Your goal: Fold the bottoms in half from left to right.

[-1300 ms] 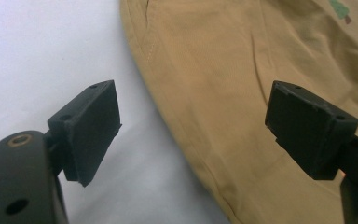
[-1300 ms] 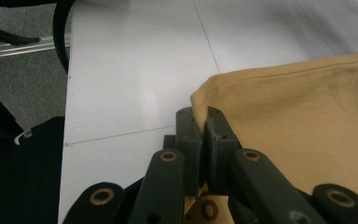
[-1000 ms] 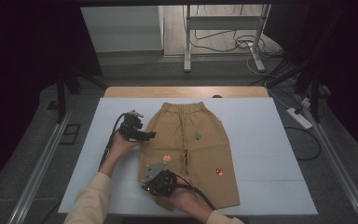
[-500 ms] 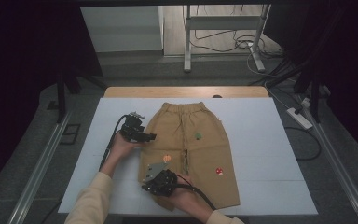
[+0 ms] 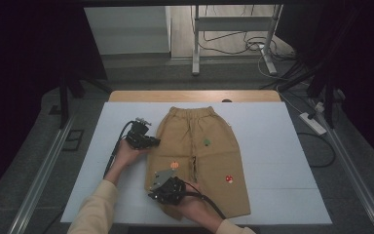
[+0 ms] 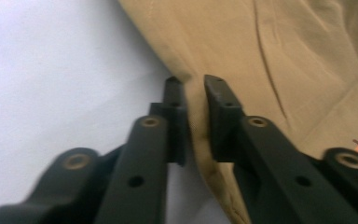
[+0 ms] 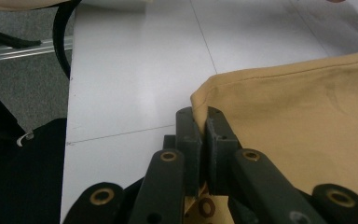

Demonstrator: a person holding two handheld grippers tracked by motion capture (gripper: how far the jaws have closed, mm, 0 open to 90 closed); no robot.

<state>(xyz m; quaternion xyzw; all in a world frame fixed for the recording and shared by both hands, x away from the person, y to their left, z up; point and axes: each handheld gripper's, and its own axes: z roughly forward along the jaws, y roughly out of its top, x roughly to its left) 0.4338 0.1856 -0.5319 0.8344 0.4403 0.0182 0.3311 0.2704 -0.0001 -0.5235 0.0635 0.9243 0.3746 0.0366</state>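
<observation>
Tan short trousers [image 5: 209, 156] with small embroidered patches lie flat on the white table top [image 5: 282, 146], waistband to the far side. My left gripper [image 5: 153, 142] sits at the left leg's outer edge. Its jaws have just been closing, and in the left gripper view the left gripper [image 6: 193, 86] pinches the fabric edge [image 6: 196, 140]. My right gripper [image 5: 155, 194] is at the near left hem. In the right gripper view the right gripper [image 7: 200, 114] is shut on the hem corner [image 7: 203, 100].
A wooden table edge [image 5: 195, 96] shows beyond the white top. Metal rails [image 5: 39, 180] run along both sides. A stand's post [image 5: 195, 48], loose cables and a power strip [image 5: 314, 122] lie on the floor behind and to the right.
</observation>
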